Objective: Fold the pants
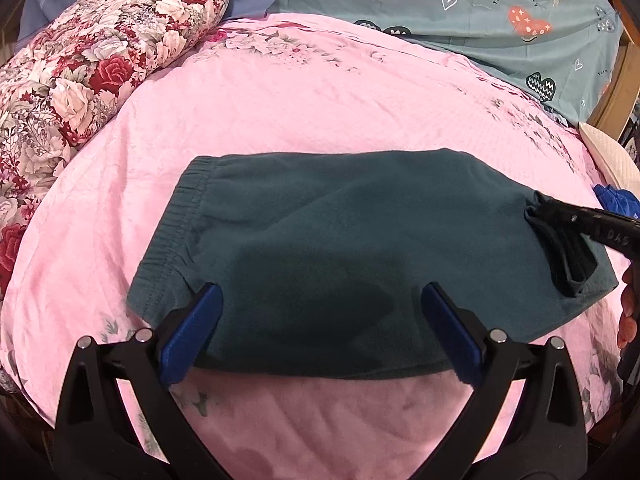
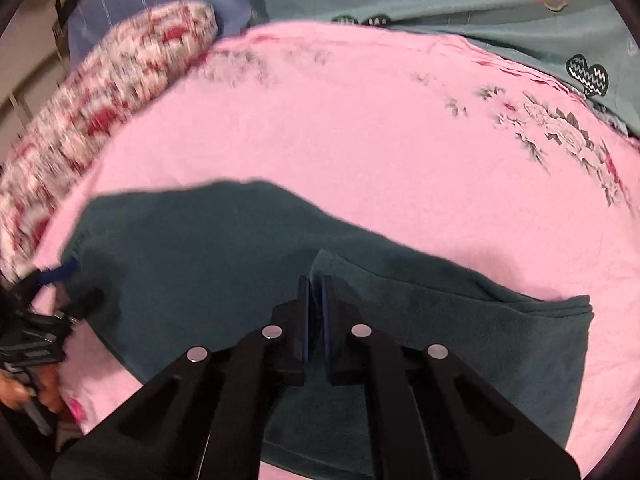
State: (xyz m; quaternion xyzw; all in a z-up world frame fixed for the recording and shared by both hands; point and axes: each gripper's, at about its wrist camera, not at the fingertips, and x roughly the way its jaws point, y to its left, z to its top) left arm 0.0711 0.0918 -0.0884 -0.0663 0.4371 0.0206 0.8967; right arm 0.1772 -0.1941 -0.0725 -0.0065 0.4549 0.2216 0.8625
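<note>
A pink sheet (image 1: 280, 112) with faint flower prints covers the bed. A floral quilt (image 1: 80, 60) lies bunched at ten o'clock, touching the sheet's edge. A teal blanket (image 1: 460, 8) printed with hearts runs from twelve to two o'clock. A blue cloth (image 1: 616, 200) sits at three o'clock, just below a cream item (image 1: 608, 152).

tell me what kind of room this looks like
Most likely a bedroom: the dark green pants lie on a bed under a pink sheet, with a floral quilt bundled at one side and a heart-print blanket behind.
</note>
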